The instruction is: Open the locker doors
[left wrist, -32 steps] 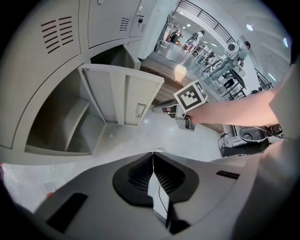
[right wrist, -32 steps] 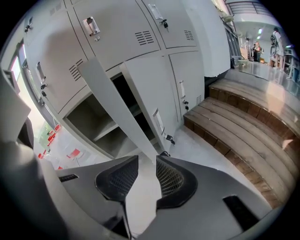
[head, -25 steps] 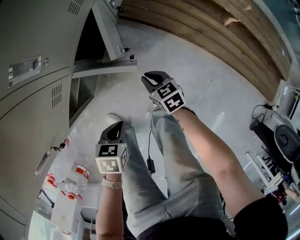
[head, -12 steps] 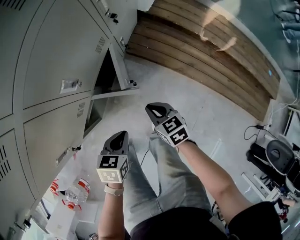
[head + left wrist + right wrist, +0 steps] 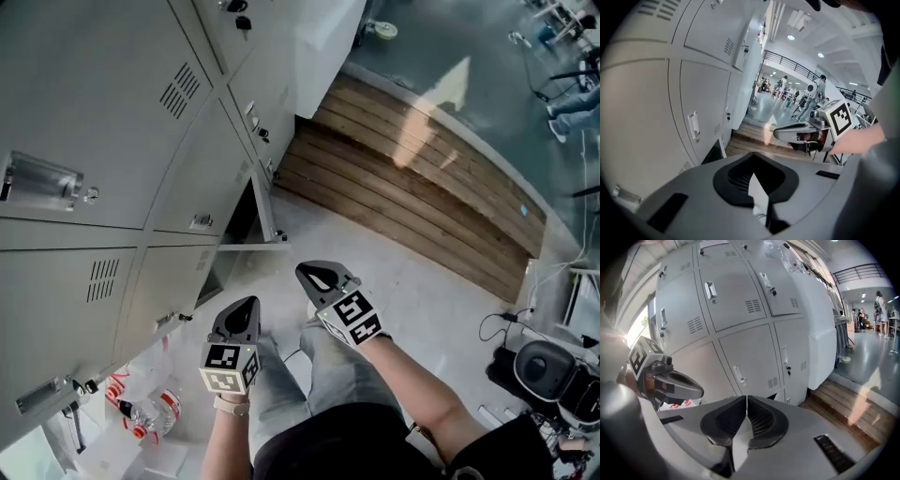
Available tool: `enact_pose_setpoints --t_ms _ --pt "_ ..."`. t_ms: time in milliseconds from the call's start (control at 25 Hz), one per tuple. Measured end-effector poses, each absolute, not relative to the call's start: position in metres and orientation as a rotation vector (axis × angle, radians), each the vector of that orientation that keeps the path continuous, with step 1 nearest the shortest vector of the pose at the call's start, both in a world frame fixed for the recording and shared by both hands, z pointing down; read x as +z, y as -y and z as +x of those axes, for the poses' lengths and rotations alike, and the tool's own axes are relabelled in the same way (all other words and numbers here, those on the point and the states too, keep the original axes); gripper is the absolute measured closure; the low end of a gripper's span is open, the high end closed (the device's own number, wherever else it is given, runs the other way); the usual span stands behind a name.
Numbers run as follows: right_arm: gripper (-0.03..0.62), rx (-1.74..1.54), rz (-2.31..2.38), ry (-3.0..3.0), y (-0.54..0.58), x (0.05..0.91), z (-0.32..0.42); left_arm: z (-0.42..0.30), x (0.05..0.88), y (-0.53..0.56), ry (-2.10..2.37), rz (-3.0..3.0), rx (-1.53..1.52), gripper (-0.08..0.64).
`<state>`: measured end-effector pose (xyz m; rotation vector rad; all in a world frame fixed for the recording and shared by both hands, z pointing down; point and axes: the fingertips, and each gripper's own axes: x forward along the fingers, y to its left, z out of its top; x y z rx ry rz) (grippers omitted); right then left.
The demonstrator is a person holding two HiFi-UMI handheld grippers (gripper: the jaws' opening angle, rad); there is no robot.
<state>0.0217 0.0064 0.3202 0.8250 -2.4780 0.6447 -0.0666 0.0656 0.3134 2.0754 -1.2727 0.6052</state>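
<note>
The lockers [image 5: 112, 122] run off the head view's left and top edges. That open compartment [image 5: 239, 216] near the floor is dark inside, contents impossible to make out. The labels on the bottles [image 5: 141, 417] are too small to read. Distant figures [image 5: 806, 98] in the left gripper view are mere specks.

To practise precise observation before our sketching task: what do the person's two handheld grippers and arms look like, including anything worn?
The left gripper and right gripper share one design: a grey, tapered shell with a black ribbed inset, and a white cube printed with black square markers at the hand end. The left wrist wears a pale band. The forearms are bare, and a dark top shows below.
</note>
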Motion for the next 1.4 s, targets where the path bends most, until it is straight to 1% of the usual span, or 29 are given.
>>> enact_pose_setpoints --t_ms 320,600,1040,1400 --pt "0.555 0.499 0.819 2.632 -0.016 0.188 0.015 -0.055 0.197 -0.063 1.362 2.22 0.535 0.541" --pt "0.555 0.443 0.791 2.742 -0.029 0.108 0.015 -0.057 0.125 -0.06 1.465 2.317 0.49 0.541" --pt "0.555 0.351 0.873 2.801 -0.061 0.036 0.016 -0.066 0.058 -0.073 1.471 2.434 0.389 0.541" --pt "0.555 0.357 0.993 2.786 -0.071 0.02 0.003 -0.071 0.038 -0.077 1.357 2.558 0.358 0.541"
